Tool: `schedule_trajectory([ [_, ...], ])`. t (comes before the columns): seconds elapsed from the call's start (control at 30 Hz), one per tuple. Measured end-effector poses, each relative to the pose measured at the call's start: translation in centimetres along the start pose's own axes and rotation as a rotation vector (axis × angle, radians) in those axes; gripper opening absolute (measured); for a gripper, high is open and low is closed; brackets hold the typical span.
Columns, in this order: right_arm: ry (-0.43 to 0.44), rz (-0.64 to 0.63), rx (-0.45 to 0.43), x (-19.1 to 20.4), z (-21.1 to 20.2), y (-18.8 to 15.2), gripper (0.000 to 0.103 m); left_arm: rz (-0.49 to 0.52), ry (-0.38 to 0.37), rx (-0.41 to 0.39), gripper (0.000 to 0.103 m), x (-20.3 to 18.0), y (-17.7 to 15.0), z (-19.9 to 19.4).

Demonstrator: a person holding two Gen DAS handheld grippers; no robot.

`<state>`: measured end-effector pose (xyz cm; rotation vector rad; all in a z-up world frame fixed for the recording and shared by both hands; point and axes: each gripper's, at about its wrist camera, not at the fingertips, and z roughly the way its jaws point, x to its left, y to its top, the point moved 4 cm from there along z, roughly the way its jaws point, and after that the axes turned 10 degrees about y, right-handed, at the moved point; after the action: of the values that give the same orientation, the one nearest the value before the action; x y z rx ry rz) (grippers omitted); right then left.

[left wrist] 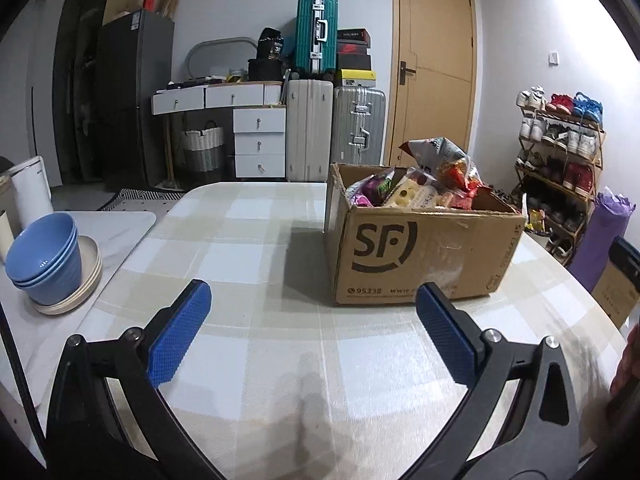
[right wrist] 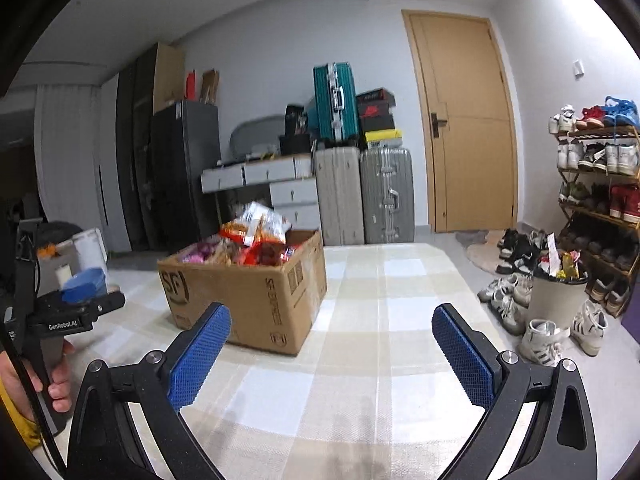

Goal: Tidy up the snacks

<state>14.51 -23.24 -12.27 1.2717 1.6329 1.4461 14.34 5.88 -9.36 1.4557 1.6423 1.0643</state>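
A brown cardboard box (left wrist: 416, 256) printed "SF" stands on the checked tablecloth (left wrist: 248, 264), heaped with several snack packets (left wrist: 424, 184). In the right wrist view the box (right wrist: 248, 292) sits left of centre, its packets (right wrist: 256, 236) piled above the rim. My left gripper (left wrist: 314, 300) is open and empty, low over the table, short of the box's front face. My right gripper (right wrist: 332, 320) is open and empty, to the right of the box and nearer me. The left gripper's body shows at the right wrist view's left edge.
Stacked blue bowls (left wrist: 46, 260) on cream plates sit on a side counter at left. Suitcases (left wrist: 336, 136), white drawers (left wrist: 258, 136) and a door (left wrist: 434, 60) stand behind. A shoe rack (right wrist: 600, 200), loose shoes and a full waste bin (right wrist: 556, 296) lie beyond the table's right edge.
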Motion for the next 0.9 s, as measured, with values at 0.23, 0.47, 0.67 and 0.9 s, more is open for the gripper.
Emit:
schedule_trajectory([
  [0.23,0.005,-0.048,0.007,1.4,0.1,0.1,0.103,0.020,-0.023,-0.038,0.102,-0.7,0.8,-0.5],
  [0.47,0.021,-0.064,0.009,1.9,0.1,0.0,0.103,0.018,-0.006,-0.040,0.102,-0.7,1.1,-0.7],
  [0.67,0.004,-0.040,0.005,1.2,-0.1,0.0,0.103,0.009,-0.005,-0.036,0.102,-0.2,1.0,-1.4],
  [0.9,0.001,-0.047,0.006,1.2,0.1,-0.1,0.102,0.022,0.000,-0.048,0.102,-0.2,0.9,-1.6],
])
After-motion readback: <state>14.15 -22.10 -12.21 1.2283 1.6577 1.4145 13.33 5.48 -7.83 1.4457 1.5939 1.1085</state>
